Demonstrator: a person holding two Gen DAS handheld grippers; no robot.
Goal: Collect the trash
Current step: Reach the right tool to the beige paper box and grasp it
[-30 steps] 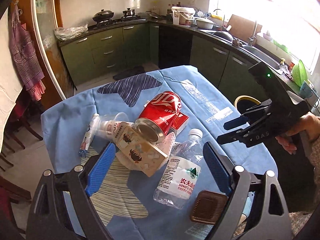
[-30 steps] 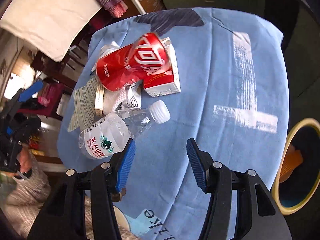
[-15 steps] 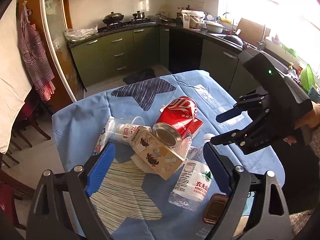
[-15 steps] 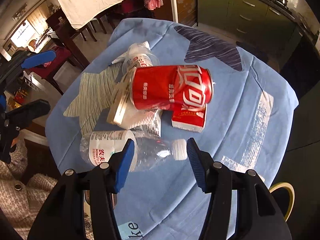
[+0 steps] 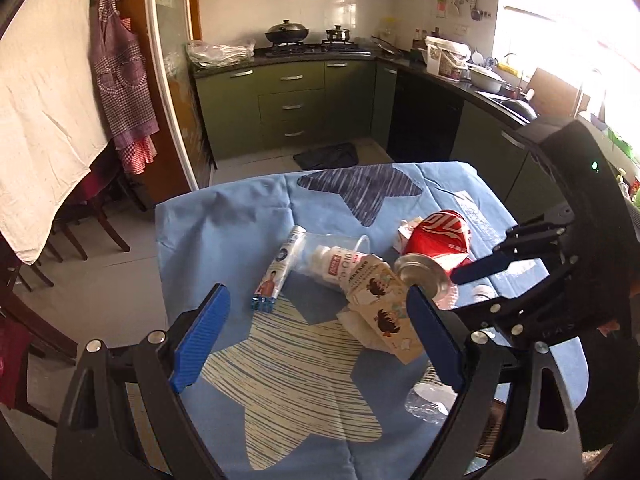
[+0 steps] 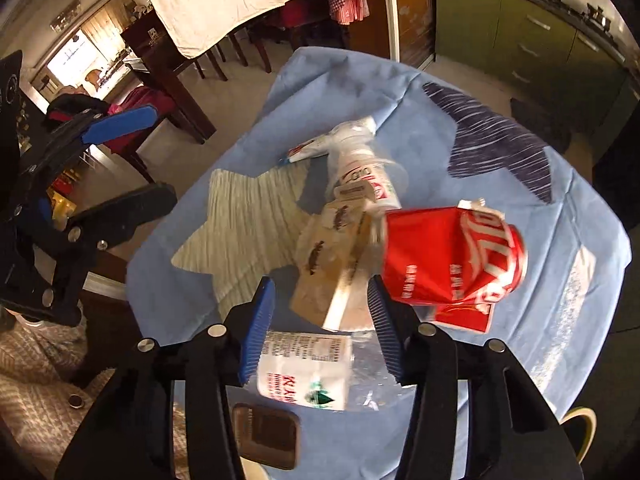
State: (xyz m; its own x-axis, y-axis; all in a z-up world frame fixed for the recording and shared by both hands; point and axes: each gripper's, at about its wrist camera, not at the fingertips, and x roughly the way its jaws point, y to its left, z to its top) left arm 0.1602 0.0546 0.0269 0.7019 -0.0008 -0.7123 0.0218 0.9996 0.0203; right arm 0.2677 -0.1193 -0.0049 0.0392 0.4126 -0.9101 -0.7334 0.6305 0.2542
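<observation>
A pile of trash lies on the blue star-patterned tablecloth (image 5: pixel 224 240): a red cola can (image 5: pixel 436 248) (image 6: pixel 452 260), a small carton with cartoon faces (image 5: pixel 384 312) (image 6: pixel 332 264), a white drink bottle (image 5: pixel 340 264) (image 6: pixel 368 176), a tube (image 5: pixel 276 276) and a clear water bottle (image 6: pixel 312 372). My left gripper (image 5: pixel 316 340) is open above the near side of the pile. My right gripper (image 6: pixel 320 332) is open just above the water bottle, its blue fingers on either side of it. It shows in the left wrist view (image 5: pixel 492 280).
A red-and-white carton (image 6: pixel 464 312) lies under the can. A brown pad (image 6: pixel 266 440) sits at the table's near edge. A yellow-rimmed bin (image 6: pixel 580 424) stands beside the table. Green kitchen cabinets (image 5: pixel 288 108) are behind, dining chairs (image 5: pixel 80 216) to the left.
My right gripper has swung in over the pile and lowered onto the water bottle. My left gripper has pulled back and turned left, so the pile sits further right in its view.
</observation>
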